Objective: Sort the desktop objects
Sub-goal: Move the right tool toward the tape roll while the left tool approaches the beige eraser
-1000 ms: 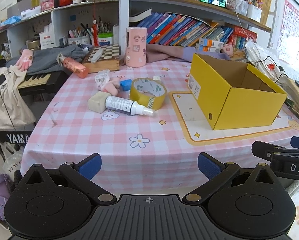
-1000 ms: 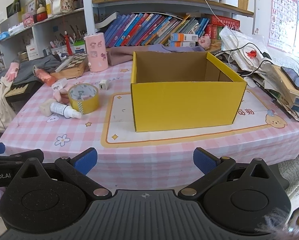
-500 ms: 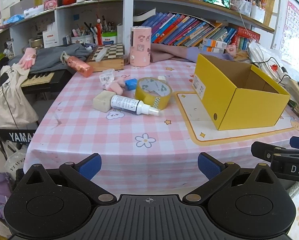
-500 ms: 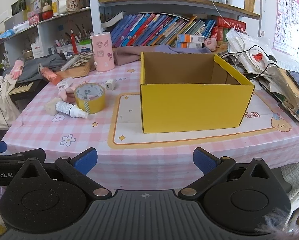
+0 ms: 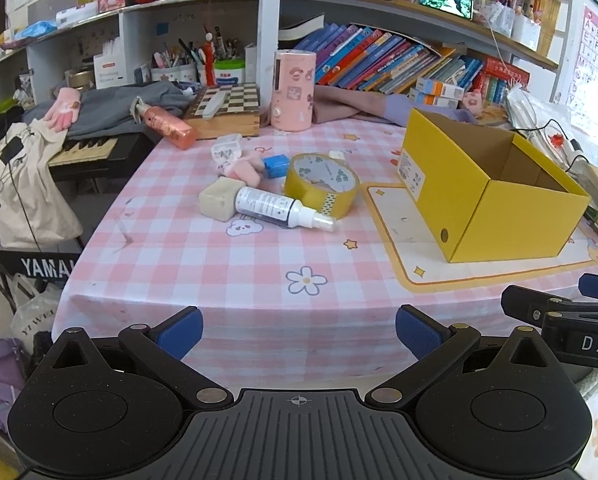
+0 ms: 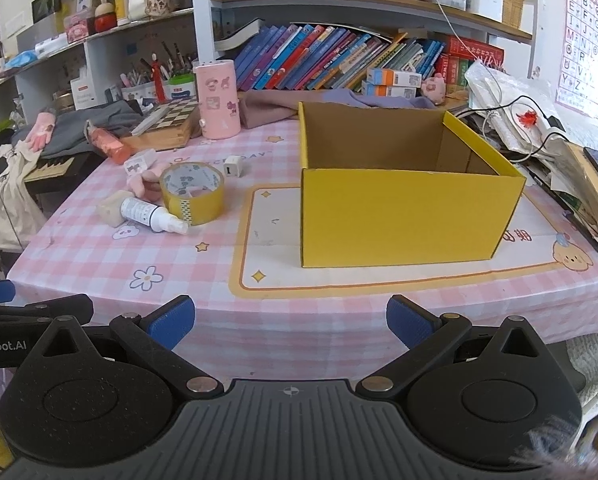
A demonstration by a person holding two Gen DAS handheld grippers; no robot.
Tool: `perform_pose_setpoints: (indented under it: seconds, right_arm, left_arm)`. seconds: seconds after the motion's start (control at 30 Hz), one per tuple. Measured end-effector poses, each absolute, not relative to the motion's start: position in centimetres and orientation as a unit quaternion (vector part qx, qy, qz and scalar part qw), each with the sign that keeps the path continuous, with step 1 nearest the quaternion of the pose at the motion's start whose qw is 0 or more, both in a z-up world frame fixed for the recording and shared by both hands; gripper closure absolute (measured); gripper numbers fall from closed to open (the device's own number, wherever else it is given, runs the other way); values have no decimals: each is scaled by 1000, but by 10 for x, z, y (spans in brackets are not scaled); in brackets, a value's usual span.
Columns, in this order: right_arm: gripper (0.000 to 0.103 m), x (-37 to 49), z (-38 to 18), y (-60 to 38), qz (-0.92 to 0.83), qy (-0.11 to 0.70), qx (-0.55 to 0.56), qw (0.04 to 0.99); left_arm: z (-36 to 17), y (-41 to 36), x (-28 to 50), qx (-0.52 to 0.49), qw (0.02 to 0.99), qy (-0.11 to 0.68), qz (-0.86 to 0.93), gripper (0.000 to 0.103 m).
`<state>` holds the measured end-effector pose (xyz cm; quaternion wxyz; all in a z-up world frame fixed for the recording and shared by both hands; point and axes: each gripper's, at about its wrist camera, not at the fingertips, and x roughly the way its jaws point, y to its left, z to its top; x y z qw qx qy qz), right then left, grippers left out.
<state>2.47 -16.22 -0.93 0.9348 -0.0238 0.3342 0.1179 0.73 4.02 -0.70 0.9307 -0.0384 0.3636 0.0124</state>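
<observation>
Two views are before us. In the left wrist view, we see the left gripper (image 5: 299, 330) at the near edge of the table (image 5: 259, 280), which wears a pink checked cloth; its jaws stand wide apart and hold nothing. On the cloth, well beyond the jaws, lies a small group of things: a white spray bottle with a dark label (image 5: 279, 210) on its side, touching a beige cube-shaped block (image 5: 217, 199) at its base, and just behind it a wide roll of yellow tape (image 5: 321, 184). Behind these we see a small blue box (image 5: 276, 165), a soft pink toy (image 5: 243, 170) and a little clear packet (image 5: 226, 151). The open yellow cardboard box (image 5: 479, 196) stands to the right on a white mat with an orange border (image 5: 395, 232). The tip of the right gripper (image 5: 559, 312) shows at the right edge.

In the right wrist view, the right gripper (image 6: 289, 326) also has its jaws wide and empty, before the table edge. The yellow box (image 6: 403, 216) is straight ahead and looks empty inside. The tape roll (image 6: 193, 192), spray bottle (image 6: 151, 216) and a white cube (image 6: 234, 167) lie left of it.
</observation>
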Motion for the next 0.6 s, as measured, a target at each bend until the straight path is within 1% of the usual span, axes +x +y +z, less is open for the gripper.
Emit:
perform_pose_setpoints:
  seconds: [0.6]
  right_arm:
    - [0, 30, -9, -122, 175, 346, -57, 920]
  left_arm:
    - [-8, 71, -4, -64, 927, 366, 56, 0]
